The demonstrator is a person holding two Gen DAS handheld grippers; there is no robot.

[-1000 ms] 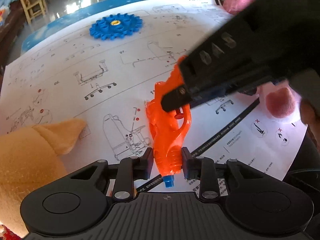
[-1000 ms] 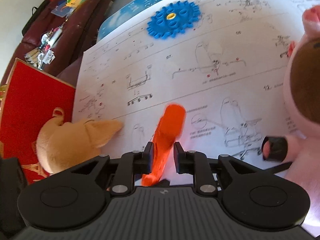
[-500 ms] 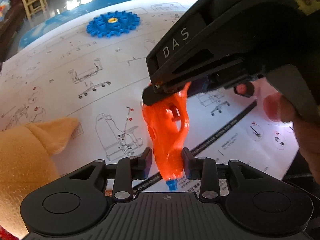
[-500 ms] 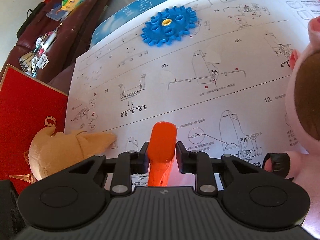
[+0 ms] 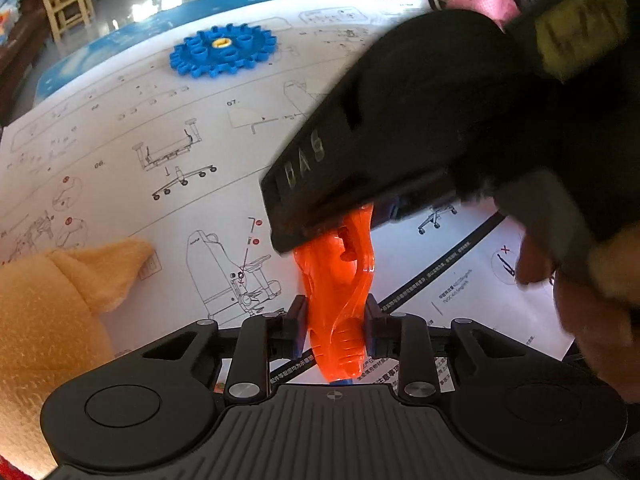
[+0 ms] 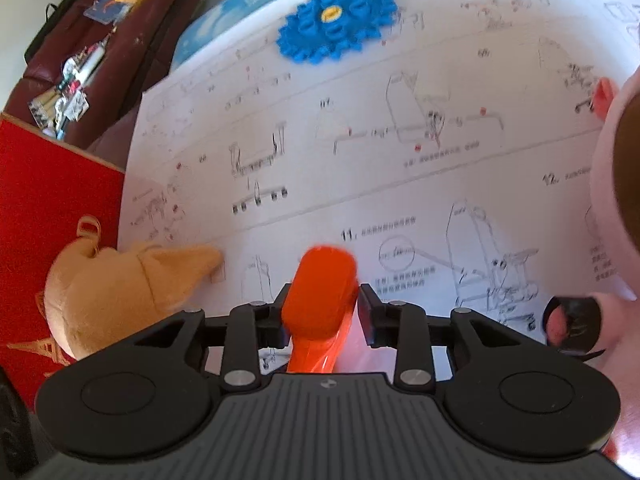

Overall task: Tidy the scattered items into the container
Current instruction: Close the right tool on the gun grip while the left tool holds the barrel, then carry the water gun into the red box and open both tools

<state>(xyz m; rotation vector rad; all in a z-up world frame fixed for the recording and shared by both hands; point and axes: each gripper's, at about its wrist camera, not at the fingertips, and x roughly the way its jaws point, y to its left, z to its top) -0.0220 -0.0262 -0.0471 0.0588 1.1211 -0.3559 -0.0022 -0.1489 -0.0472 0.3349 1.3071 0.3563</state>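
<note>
While both claws are at the same orange toy water pistol (image 5: 340, 300), the two differ in their hold. The left claw (image 5: 333, 322) has its pads against either side of the toy's ribbed lower body and is closing on it; the toy's blue tip shows just below the pads. The right claw (image 6: 323, 316) has the toy's rounded orange end (image 6: 320, 300) between its jaws, which are opening: a gap shows on the right side, and the right pad stands clear of the plastic. Contact on the left side cannot be judged, as the frame is blurred there.

From the left wrist view, the black body of the right claw crosses the upper right of the picture and covers the top of the toy. A person's hand (image 5: 592, 300) grips its handle at the right edge.

The toy is held above a large white instruction sheet (image 5: 160, 140) printed with chair assembly drawings, which covers the counter (image 5: 80, 64). A blue gear-shaped toy (image 5: 223, 51) lies flat on the far part of the sheet, well apart from the claws. A tan plush toy (image 6: 120, 288) sits at the left edge of the sheet, one ear lying over the paper. A pink and white plush toy (image 6: 616, 208) occupies the right edge of the right wrist view. A red box (image 6: 52, 208) with a gold tower design lies left of the sheet, beside the tan plush.
</note>
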